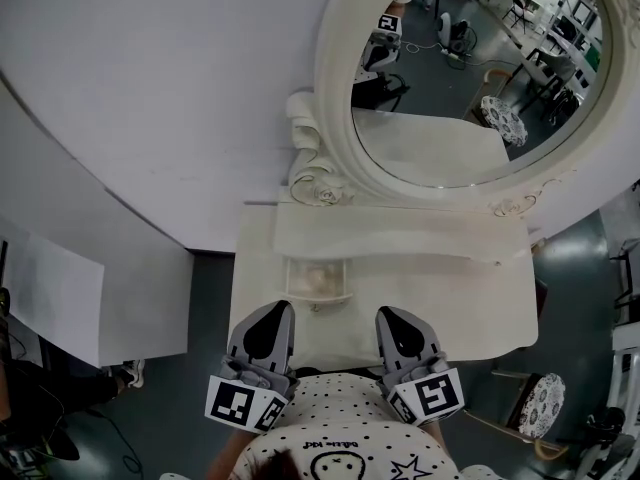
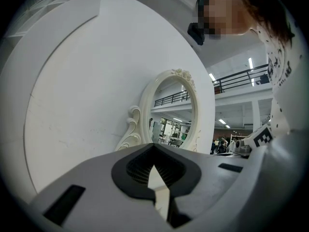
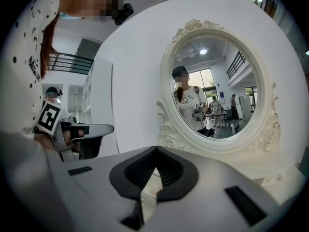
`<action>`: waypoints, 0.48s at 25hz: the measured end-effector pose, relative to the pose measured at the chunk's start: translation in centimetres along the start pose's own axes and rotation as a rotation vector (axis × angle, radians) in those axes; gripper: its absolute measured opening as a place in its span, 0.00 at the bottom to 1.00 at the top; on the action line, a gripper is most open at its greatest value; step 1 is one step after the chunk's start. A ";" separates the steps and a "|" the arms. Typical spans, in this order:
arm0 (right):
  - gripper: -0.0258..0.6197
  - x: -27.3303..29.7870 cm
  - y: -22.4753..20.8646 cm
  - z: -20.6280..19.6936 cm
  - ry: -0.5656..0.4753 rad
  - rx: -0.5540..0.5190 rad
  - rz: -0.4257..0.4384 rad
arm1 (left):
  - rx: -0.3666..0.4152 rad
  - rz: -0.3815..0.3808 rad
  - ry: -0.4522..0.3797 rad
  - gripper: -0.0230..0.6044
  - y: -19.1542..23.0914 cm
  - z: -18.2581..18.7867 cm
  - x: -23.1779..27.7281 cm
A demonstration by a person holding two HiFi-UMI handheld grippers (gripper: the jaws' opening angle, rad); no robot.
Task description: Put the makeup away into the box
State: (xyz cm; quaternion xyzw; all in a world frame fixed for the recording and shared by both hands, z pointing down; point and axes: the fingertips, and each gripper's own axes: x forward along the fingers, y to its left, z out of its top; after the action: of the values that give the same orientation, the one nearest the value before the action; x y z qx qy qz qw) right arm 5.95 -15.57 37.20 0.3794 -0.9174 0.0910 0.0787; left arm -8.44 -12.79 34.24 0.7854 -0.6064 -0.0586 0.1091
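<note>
The left tool (image 1: 281,308) hangs over the near edge of the white counter (image 1: 480,308), jaws pressed together with nothing between them. Just ahead and slightly right of it, a small open box (image 1: 318,297) sits on the counter below a raised shelf (image 1: 400,236). The box's pale contents are too small to name. The right tool (image 1: 387,314), on the box's other side, is likewise pressed together and empty. An oval mirror (image 1: 470,78) stands behind.

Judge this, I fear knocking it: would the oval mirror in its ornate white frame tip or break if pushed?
Probably fragile: the oval mirror has a broad glass face. Likely hard to tip, as its scrolled foot spreads along the white table.
</note>
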 end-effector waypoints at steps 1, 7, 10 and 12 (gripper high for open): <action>0.05 0.0 0.0 0.0 0.001 0.001 0.000 | -0.001 0.000 0.001 0.03 0.0 0.0 0.0; 0.05 0.1 -0.1 0.0 0.002 -0.001 0.000 | 0.000 0.007 -0.004 0.03 0.1 0.2 0.0; 0.05 0.2 -0.1 -0.1 0.003 -0.004 0.000 | 0.000 0.008 -0.005 0.03 0.2 0.2 0.1; 0.05 0.3 -0.1 -0.1 0.006 -0.001 -0.001 | 0.001 0.008 -0.007 0.03 0.3 0.2 0.1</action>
State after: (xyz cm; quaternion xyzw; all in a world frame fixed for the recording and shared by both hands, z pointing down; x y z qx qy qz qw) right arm 5.83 -15.88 37.38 0.3796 -0.9169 0.0916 0.0820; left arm -8.69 -13.00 34.11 0.7828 -0.6100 -0.0608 0.1068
